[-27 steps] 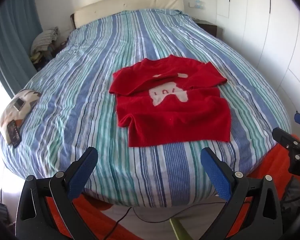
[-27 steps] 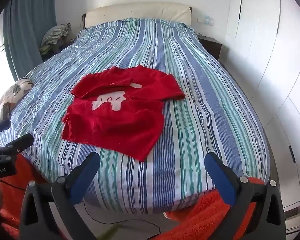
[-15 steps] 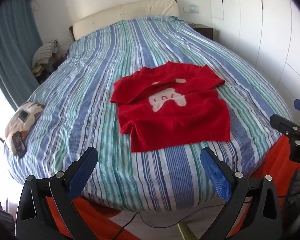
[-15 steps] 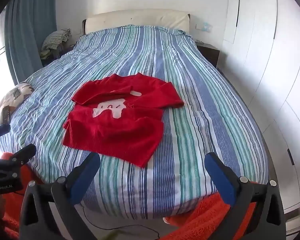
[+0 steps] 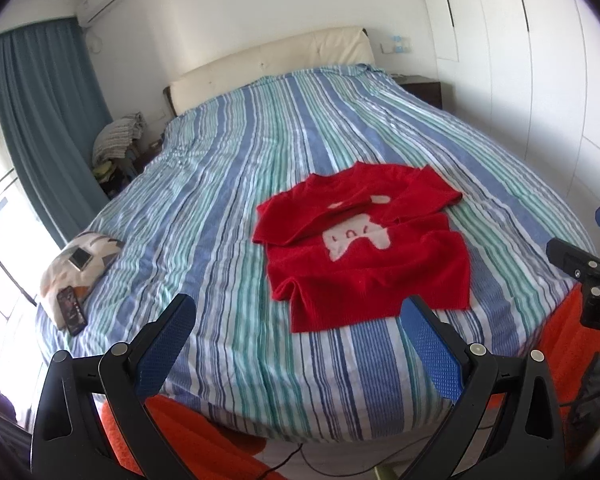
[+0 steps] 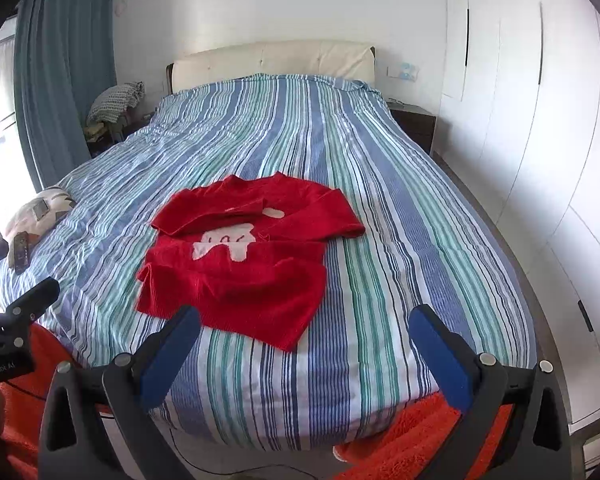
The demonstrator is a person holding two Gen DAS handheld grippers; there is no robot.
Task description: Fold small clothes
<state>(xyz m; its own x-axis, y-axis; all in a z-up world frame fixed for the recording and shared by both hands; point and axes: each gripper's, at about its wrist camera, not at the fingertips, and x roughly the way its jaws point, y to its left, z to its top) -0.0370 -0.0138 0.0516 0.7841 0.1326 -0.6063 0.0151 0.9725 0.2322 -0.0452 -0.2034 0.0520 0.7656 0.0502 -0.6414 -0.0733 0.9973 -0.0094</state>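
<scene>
A small red sweater (image 5: 364,248) (image 6: 244,264) with a white patch on its chest lies flat near the foot of the striped bed (image 5: 228,184) (image 6: 400,240). Both sleeves are folded across its upper part. My left gripper (image 5: 296,344) hangs open before the bed's foot edge, short of the sweater's hem, nothing between its blue pads. My right gripper (image 6: 304,352) is likewise open and empty, just short of the hem's right corner. Each view catches the other gripper at its side edge (image 5: 588,268) (image 6: 16,320).
A small cushion (image 5: 80,264) with two phones on it rests at the bed's left edge. An orange rug (image 6: 400,440) covers the floor below the foot. White wardrobe doors (image 6: 540,140) line the right wall; a blue curtain (image 5: 48,120) and a nightstand pile stand at the left.
Both views have tilted up and pulled slightly back, so the bed and sweater sit lower in frame and more of the far wall shows. The sweater lies unchanged; both jaws stay wide.
</scene>
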